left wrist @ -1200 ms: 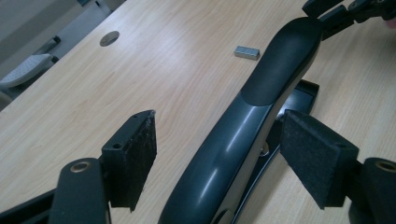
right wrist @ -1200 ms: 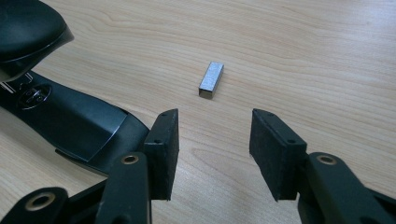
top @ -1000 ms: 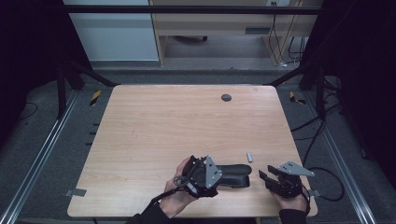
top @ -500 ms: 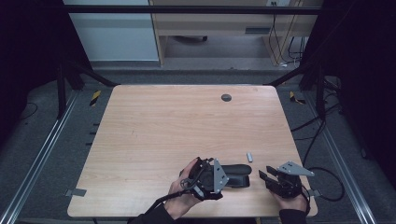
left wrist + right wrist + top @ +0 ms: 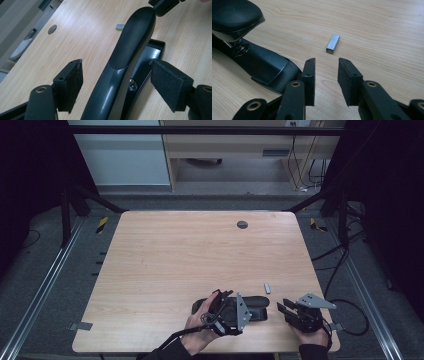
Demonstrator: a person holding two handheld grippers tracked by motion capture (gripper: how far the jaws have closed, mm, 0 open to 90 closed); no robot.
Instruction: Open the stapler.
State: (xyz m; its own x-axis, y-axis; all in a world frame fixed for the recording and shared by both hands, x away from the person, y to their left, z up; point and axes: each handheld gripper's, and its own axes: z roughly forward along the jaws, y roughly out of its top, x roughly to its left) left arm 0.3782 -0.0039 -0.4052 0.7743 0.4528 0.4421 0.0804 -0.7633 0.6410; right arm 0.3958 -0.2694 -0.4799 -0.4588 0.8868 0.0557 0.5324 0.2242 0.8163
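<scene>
A black stapler [image 5: 257,302] lies near the table's front edge with its top arm raised [image 5: 130,45] above the base [image 5: 257,62]. My left gripper [image 5: 248,309] straddles its rear half. Its pads [image 5: 72,82] stand apart on either side of the arm without touching it, so it is open. A small metal strip of staples [image 5: 267,288] [image 5: 333,43] lies on the wood just beyond the stapler's front end. My right gripper [image 5: 282,306] [image 5: 327,63] sits at that front end, pointing toward the strip. Its jaws have just been closing, with nothing between them and a gap left.
A round grey grommet [image 5: 242,224] sits in the wooden table [image 5: 175,260] near its far edge. Cables [image 5: 345,305] trail off the right side. A metal frame rail [image 5: 45,285] runs along the left, and a cabinet [image 5: 120,165] stands beyond the table.
My left hand and gripper have shifted a little to the right along the stapler. The right hand has stayed where it was.
</scene>
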